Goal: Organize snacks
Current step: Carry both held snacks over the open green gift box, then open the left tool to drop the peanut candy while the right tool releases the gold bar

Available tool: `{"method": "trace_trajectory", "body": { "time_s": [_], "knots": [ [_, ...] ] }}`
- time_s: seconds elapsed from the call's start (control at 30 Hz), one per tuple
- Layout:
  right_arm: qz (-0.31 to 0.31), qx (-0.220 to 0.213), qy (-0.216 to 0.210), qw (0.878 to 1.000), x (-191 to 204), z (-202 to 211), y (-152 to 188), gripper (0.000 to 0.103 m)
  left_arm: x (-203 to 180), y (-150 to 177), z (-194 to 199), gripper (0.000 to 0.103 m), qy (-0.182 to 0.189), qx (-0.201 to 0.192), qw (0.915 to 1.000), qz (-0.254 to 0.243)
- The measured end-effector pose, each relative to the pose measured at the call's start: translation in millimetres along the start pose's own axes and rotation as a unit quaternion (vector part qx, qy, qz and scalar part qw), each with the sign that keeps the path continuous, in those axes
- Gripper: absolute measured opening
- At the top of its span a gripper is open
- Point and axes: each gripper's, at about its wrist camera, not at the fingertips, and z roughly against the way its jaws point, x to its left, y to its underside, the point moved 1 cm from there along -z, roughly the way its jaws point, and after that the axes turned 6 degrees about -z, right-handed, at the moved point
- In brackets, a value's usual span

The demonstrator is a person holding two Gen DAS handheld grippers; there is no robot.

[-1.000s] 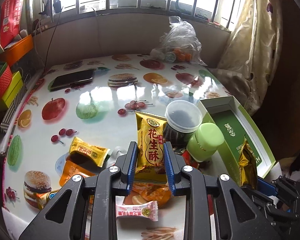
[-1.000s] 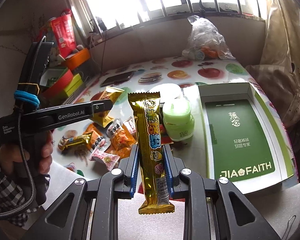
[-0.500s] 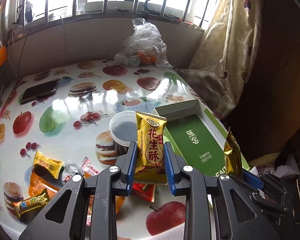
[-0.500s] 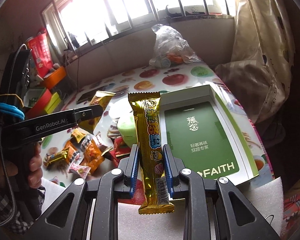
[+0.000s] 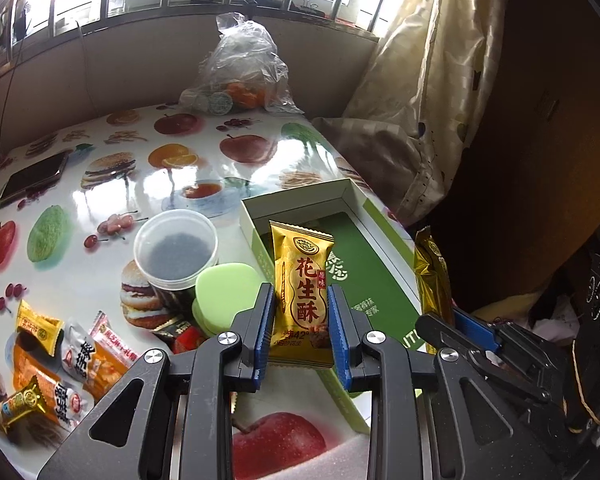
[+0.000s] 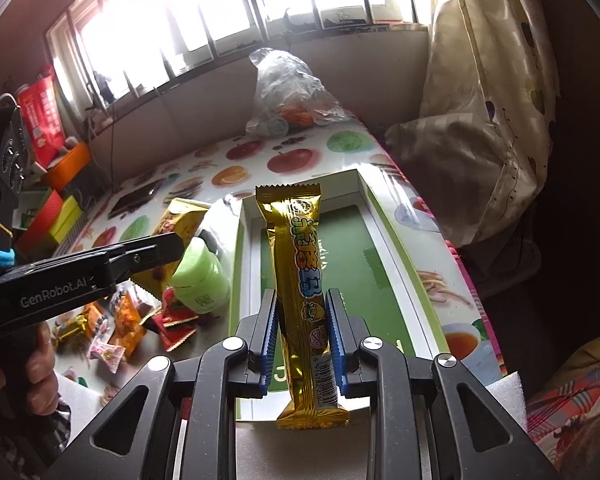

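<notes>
My left gripper (image 5: 301, 316) is shut on a gold peanut-crisp packet (image 5: 301, 284) with red characters, held upright above the near left corner of the open green box (image 5: 364, 264). My right gripper (image 6: 302, 320) is shut on a long gold snack bar (image 6: 302, 276), held upright over the same box (image 6: 360, 264). The right gripper and its bar (image 5: 432, 276) show at the right of the left wrist view. The left gripper (image 6: 156, 248) with its packet (image 6: 180, 220) shows at the left of the right wrist view. Loose snacks (image 5: 60, 356) lie on the table at the left.
A clear tub with dark contents (image 5: 176, 248) and a green-lidded jar (image 5: 224, 292) stand left of the box. A phone (image 5: 34, 178) lies far left. A plastic bag (image 5: 244, 72) sits at the table's back. A curtain (image 5: 416, 120) hangs on the right.
Both grippers have moved right and forward with their snacks, from beside the snack pile to over the green box. Both grips are unchanged.
</notes>
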Motion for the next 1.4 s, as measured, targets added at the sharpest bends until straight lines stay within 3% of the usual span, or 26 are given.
{"method": "trace_trajectory", "body": {
  "time_s": [0.47,0.63,1.07,1.4],
  "knots": [
    [-0.001,0.035,0.033,0.999,-27.0,-39.4,-2.9,0.022,-31.6,0.0,-46.5,0.028,0.043,0.043,0.9981,0.011],
    [0.005,0.043,0.041,0.998,-29.7,-50.7,-1.5,0.022,-32.6,4.1,-64.9,0.028,0.063,0.069,0.995,0.035],
    [0.016,0.044,0.055,0.997,-31.5,-60.2,2.0,0.022,-30.6,12.3,-82.4,0.028,0.047,0.092,0.994,0.036],
    [0.017,0.044,0.07,0.996,-30.1,-58.4,4.2,0.034,-32.6,14.5,-81.1,0.032,0.056,0.097,0.9933,0.026]
  ]
}}
